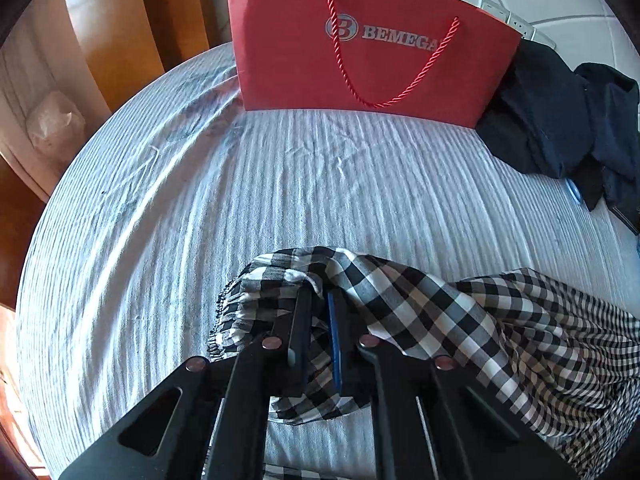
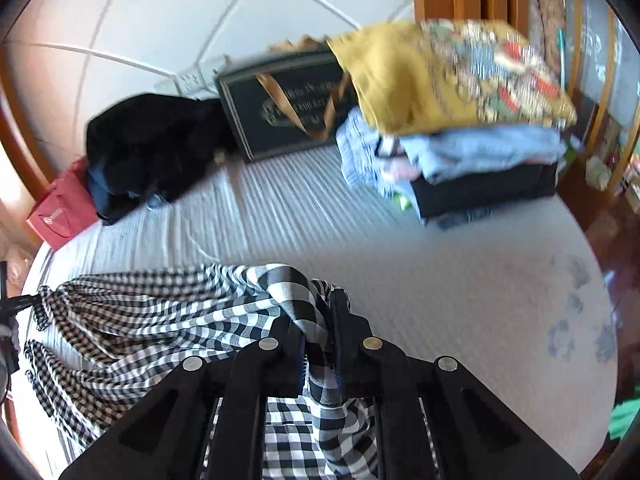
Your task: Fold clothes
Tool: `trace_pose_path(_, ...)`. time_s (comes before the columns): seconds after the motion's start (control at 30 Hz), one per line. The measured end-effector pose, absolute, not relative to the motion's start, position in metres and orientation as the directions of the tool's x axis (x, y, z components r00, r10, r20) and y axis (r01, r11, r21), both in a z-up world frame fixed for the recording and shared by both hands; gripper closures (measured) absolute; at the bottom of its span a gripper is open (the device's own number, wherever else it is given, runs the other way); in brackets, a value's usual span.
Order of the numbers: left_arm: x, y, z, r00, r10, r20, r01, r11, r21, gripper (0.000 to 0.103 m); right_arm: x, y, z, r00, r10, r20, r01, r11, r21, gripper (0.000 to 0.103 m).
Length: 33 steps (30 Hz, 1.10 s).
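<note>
A black-and-white checked garment hangs between both grippers just above the striped bed sheet. My left gripper is shut on its gathered elastic edge, with cloth bunched between the jaws. My right gripper is shut on the other end of the same garment, which stretches away to the left in the right wrist view. The left gripper itself shows at the far left edge there, partly hidden.
A red paper bag stands at the far side of the bed, dark clothes heaped beside it. The right wrist view shows a black gift bag, a stack of folded clothes and the bed's right edge.
</note>
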State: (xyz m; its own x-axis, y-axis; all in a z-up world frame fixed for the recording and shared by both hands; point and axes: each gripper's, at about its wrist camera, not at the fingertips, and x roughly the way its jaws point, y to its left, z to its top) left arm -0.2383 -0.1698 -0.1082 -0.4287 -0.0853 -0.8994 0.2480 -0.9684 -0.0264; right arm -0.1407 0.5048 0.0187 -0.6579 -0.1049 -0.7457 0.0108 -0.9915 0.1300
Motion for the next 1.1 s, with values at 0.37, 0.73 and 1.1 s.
trace_pose_path(0.37,-0.201,-0.205,-0.118,-0.395,-0.086,-0.915,0.269,-0.963,-0.025,0.093,-0.057,0.523,-0.018,-0.527,-0.214,-0.823,0.027,-0.972,0.235,0.093)
trace_pose_path(0.73,-0.224,-0.207,-0.059,-0.571,-0.014,-0.821,0.262,-0.951,-0.167,0.044,-0.109,0.570,-0.036,-0.542,-0.224,-0.810,-0.120,-0.933,0.338,0.017)
trace_pose_path(1.1,-0.221,-0.237,-0.079,-0.488,0.040,-0.872,0.255,-0.949,-0.186,0.040,-0.202,0.540,-0.110,-0.355,-0.190,-0.915,-0.143,-0.957,0.254,0.051)
